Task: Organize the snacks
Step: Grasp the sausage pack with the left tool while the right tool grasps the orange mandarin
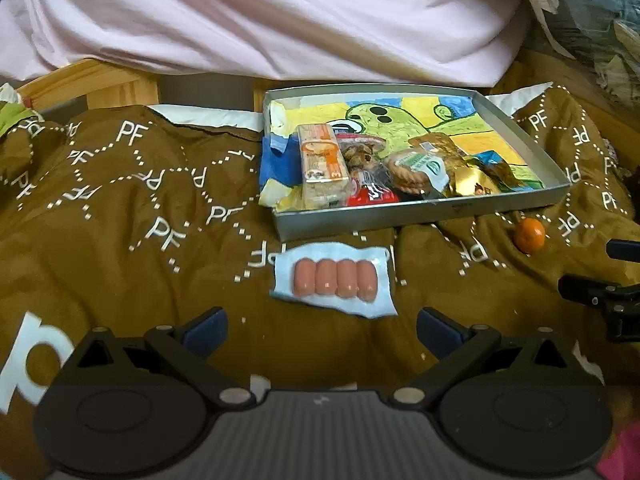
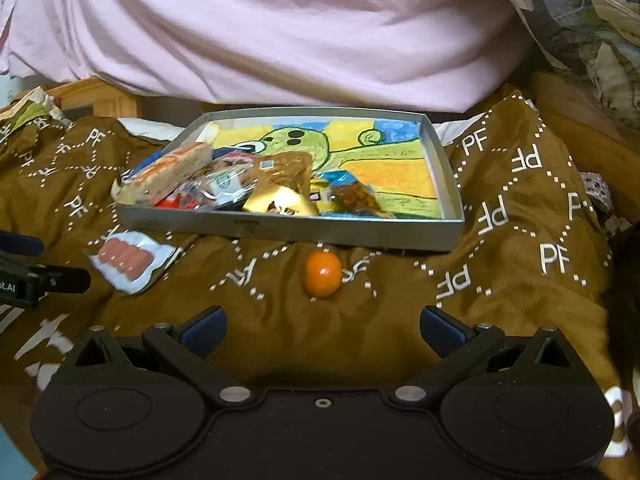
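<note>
- Tray [image 1: 352, 222]: a shallow grey box with low walls, resting on the brown blanket [image 1: 120, 240]. Its floor carries a coloured drawing of a green figure on yellow and blue. This tray is the reference landmark for all positions below.
- Tray contents: several wrapped snacks lie piled in the near-left part of the tray. They include a long orange-and-white bar pack [image 1: 322, 158], a clear bag of round biscuits with a green label [image 1: 416, 168], a red wrapper [image 1: 370, 196] and a gold foil wrapper [image 1: 468, 178]. The far and right parts of the tray floor are bare.
- Sausage pack [image 1: 334, 280]: four pink sausages in a pale blue wrapper, lying flat on the blanket just in front of the tray's near wall, toward its left end. It is outside the tray and clear of it.
- Orange fruit [image 2: 322, 274]: a small round fruit on the blanket just in front of the tray's near wall, toward its right end, apart from the wall.
- Left gripper [image 1: 322, 326]: fingers spread wide, nothing between them; it sits on the near side of the sausage pack, away from the tray, without contact.
- Right gripper [image 2: 323, 326]: fingers spread wide, nothing between them; it sits on the near side of the orange fruit, without contact.
- Pink bedding [image 2: 280, 32]: bunched up beyond the tray's far wall.
</note>
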Demonstrator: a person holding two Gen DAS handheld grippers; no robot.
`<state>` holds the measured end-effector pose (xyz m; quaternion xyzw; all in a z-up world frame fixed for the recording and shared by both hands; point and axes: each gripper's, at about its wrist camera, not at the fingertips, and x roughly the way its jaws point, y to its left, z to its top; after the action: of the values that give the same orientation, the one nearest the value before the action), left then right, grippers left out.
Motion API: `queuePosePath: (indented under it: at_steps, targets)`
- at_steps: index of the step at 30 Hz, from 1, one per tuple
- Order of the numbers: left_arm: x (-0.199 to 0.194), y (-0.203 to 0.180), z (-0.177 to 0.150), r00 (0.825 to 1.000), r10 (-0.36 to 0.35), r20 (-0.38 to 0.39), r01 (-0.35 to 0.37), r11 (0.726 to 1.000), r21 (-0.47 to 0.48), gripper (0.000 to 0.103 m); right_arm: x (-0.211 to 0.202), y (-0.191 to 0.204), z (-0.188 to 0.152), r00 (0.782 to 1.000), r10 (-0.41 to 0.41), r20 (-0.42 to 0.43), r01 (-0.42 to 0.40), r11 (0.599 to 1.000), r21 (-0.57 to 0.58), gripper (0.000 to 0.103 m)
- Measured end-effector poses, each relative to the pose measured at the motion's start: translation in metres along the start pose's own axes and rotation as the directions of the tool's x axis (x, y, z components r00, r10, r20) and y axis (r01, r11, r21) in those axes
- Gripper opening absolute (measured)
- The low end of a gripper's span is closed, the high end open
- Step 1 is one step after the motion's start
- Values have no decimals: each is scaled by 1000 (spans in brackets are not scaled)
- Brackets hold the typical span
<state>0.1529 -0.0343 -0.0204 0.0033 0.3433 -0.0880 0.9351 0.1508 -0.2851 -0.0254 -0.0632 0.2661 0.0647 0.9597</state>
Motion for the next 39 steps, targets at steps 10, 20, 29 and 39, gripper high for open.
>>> queuePosePath:
  at_steps: [10, 20, 29, 39]
  targets:
    - [31, 5, 11, 999, 31, -14, -32, 999, -23, 103, 29, -8, 12, 999, 15, 30, -14, 1000, -23, 102]
    - [57, 14, 20, 997, -43, -61, 38, 997, -73, 103, 51, -6, 17, 996, 92, 14, -91, 996, -13, 97]
    - [73, 3, 27, 990, -86, -112, 88, 996, 16, 103, 65, -3, 19, 989, 147, -28, -148, 989, -9, 89]
    - [77, 2, 34, 989, -82, -120, 83, 997, 2, 96, 71, -3, 21, 991, 122, -46, -123, 992, 0, 65]
